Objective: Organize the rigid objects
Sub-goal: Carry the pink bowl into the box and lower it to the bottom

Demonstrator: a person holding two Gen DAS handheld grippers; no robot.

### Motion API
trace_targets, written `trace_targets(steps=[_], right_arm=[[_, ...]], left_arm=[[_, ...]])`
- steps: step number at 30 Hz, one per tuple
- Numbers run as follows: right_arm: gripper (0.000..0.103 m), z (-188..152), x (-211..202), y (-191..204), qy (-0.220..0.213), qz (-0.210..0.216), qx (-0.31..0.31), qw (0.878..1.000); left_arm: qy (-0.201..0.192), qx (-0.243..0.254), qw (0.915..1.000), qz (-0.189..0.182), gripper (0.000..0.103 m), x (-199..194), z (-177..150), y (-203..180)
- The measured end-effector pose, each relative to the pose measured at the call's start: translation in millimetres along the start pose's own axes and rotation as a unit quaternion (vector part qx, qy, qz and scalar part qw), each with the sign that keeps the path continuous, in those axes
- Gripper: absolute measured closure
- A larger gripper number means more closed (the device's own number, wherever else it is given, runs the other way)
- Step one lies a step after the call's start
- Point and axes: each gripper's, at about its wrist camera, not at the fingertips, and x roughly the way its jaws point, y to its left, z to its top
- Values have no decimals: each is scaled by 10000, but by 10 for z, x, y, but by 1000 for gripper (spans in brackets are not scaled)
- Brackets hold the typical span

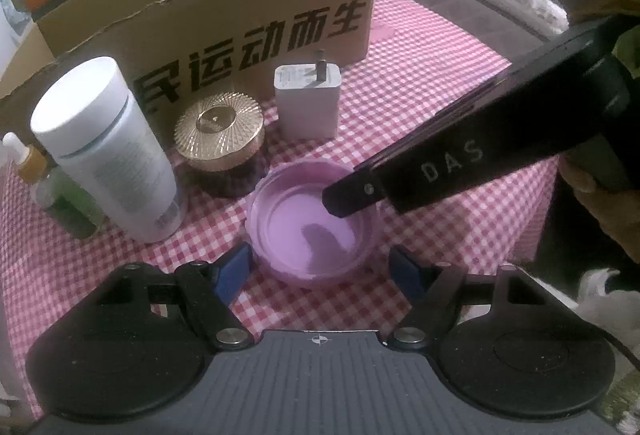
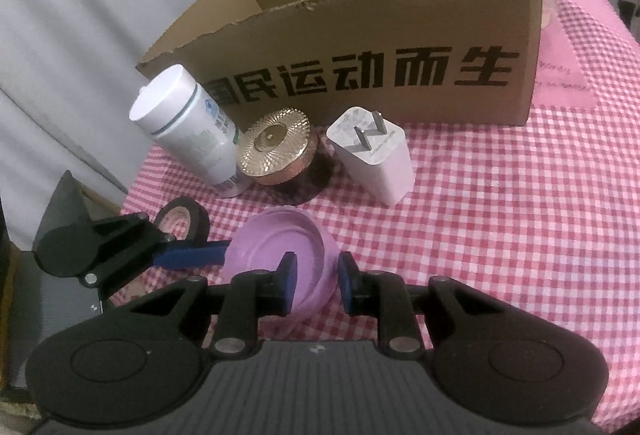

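Note:
A shallow purple lid (image 1: 316, 231) lies hollow side up on the pink checked cloth. My left gripper (image 1: 320, 271) is open, its blue fingers (image 1: 236, 271) standing on either side of the lid's near edge without pressing it. My right gripper (image 2: 316, 283) is shut on the purple lid (image 2: 280, 251), one pad inside the rim and one outside. In the left wrist view its black finger (image 1: 348, 195) reaches in from the right over the hollow. Behind stands an open cardboard box (image 1: 240, 15) with black print.
Along the box front stand a white bottle (image 1: 108, 147), a gold-topped jar (image 1: 220, 139) and a white charger plug (image 1: 308, 103). A dropper bottle (image 1: 24, 159) and a green bottle (image 1: 68, 203) stand far left. A black tape roll (image 2: 184, 219) lies by the cloth's left edge.

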Motion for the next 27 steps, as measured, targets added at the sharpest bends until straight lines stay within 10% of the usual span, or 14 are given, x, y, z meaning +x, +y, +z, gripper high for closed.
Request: trace_targets(steps=[16, 27], right_arm=[[83, 8, -690, 192, -810, -71, -303, 9962], [83, 899, -1228, 665, -1759, 135, -1245, 9764]], left_arm=[[-947, 127, 9949, 309, 34, -659, 149, 12], [-1716, 192, 9809, 895, 34, -1281, 894, 494]])
